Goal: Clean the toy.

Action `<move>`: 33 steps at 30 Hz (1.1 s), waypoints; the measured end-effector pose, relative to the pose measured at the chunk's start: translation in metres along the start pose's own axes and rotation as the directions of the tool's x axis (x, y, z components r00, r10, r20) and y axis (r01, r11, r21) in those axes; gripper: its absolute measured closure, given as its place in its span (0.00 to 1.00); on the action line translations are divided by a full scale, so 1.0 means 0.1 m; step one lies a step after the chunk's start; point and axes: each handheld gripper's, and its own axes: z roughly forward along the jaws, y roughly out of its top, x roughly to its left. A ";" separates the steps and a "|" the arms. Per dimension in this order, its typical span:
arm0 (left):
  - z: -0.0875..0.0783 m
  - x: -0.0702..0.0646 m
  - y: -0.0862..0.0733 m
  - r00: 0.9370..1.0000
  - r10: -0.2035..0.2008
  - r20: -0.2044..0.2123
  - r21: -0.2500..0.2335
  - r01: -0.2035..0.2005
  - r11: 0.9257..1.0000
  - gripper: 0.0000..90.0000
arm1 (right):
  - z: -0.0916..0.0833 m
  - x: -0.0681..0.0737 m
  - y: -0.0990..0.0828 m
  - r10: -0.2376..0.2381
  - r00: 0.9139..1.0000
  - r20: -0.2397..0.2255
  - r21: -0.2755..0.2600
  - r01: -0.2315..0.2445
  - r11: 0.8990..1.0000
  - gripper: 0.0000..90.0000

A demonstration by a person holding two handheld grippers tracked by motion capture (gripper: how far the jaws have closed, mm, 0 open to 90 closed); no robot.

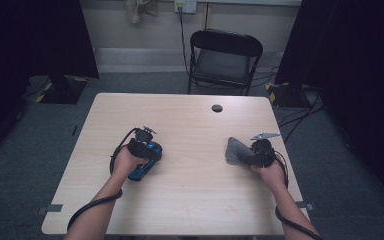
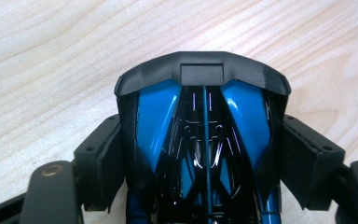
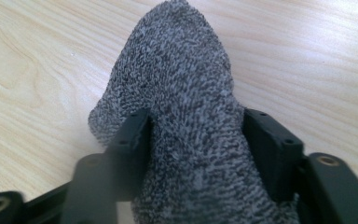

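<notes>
Your left gripper (image 1: 150, 150) pinches a glossy blue-and-black toy car (image 2: 203, 140) across its flanks, both pads pressed on the body; its matte black end points away over the table (image 1: 190, 200). Your right gripper (image 1: 250, 154) has a grey speckled knitted sock (image 3: 186, 121) between its jaws at the table's right side. The pads lie against the fabric; whether they squeeze it, I cannot tell. The table is pale wood grain with a round dark hole (image 1: 217, 108) near the far edge. A black folding chair (image 1: 223, 60) stands beyond on grey carpet.
</notes>
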 end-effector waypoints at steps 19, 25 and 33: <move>-0.28 0.02 -0.01 0.999 -0.025 0.032 -0.060 0.027 0.998 0.22 | -0.13 0.06 0.12 -0.020 1.000 -0.021 -0.034 0.020 0.999 0.23; -0.38 -0.02 -0.01 0.999 -0.006 0.040 -0.078 0.009 0.997 0.19 | -0.20 0.12 0.15 -0.034 0.999 -0.039 -0.044 0.032 0.999 0.19; -0.47 -0.08 -0.03 0.998 0.004 0.058 -0.111 0.003 0.994 0.17 | -0.27 0.20 0.20 -0.056 0.996 -0.073 -0.063 0.052 0.997 0.17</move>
